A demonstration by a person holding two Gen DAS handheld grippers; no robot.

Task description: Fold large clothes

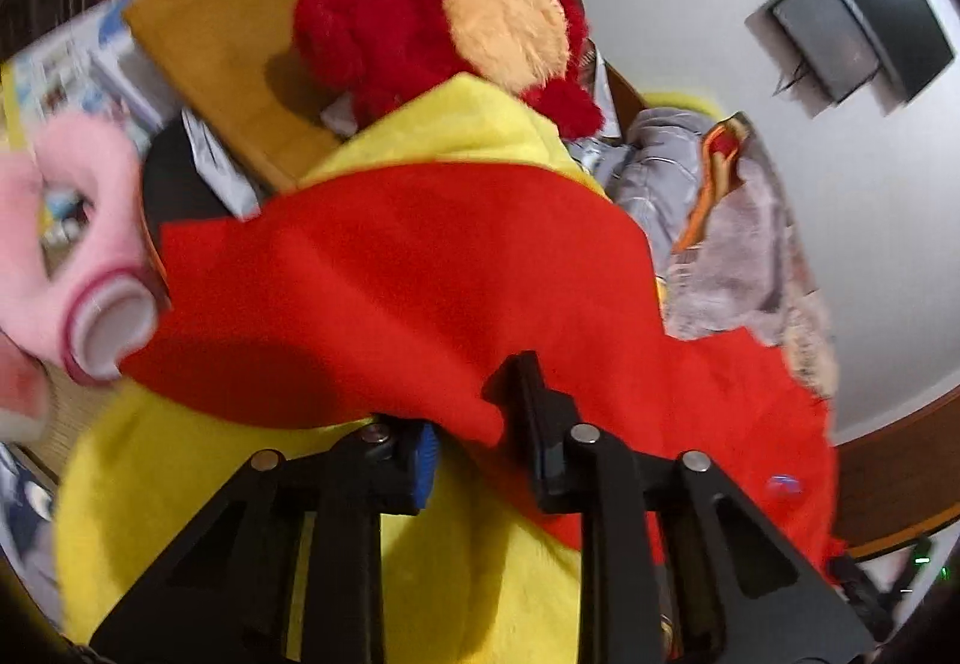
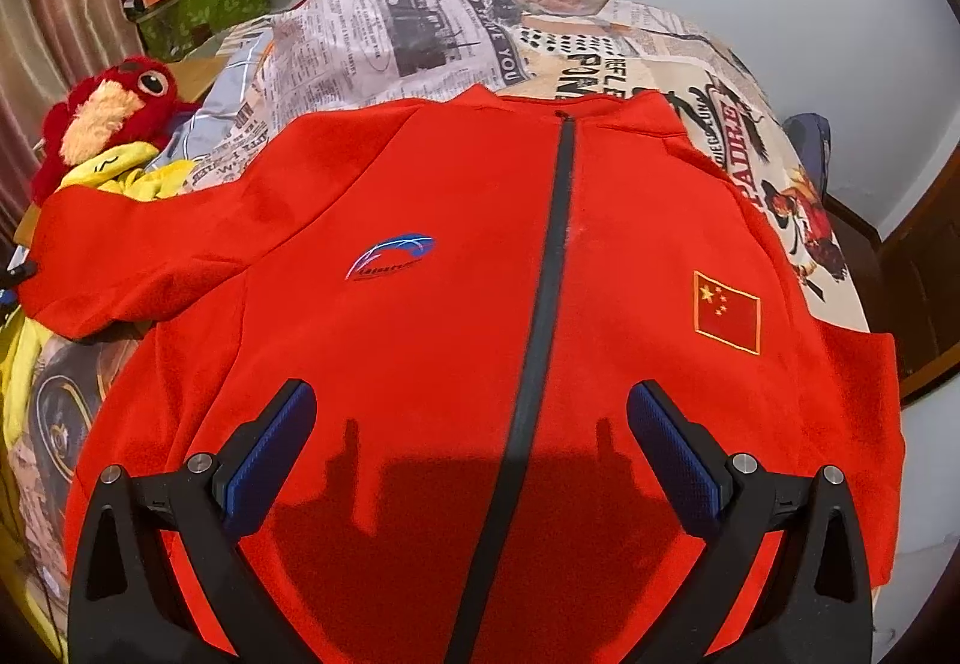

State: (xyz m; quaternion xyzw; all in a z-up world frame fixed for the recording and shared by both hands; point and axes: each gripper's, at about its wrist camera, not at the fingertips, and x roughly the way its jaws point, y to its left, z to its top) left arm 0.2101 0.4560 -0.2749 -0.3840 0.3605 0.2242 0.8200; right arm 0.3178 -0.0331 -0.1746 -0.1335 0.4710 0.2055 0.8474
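A red zip-up jacket (image 2: 420,340) lies front up on the bed, with a dark zipper (image 2: 540,304), a blue logo and a flag patch on the chest. Its left sleeve (image 2: 138,250) stretches out toward the soft toys. In the left wrist view my left gripper (image 1: 480,412) is shut on the edge of that red sleeve (image 1: 390,280); the cloth drapes over the left finger and hides its tip. My right gripper (image 2: 471,394) hangs open above the jacket's lower front, with its blue pads (image 2: 270,460) wide apart and nothing between them.
A newspaper-print bedcover (image 2: 420,28) lies under the jacket. A red plush toy (image 2: 114,106) and yellow plush fabric (image 1: 468,592) sit at the sleeve end, next to a wooden board (image 1: 228,82) and a pink plush (image 1: 78,244). A brown bed frame (image 2: 924,304) runs along the right.
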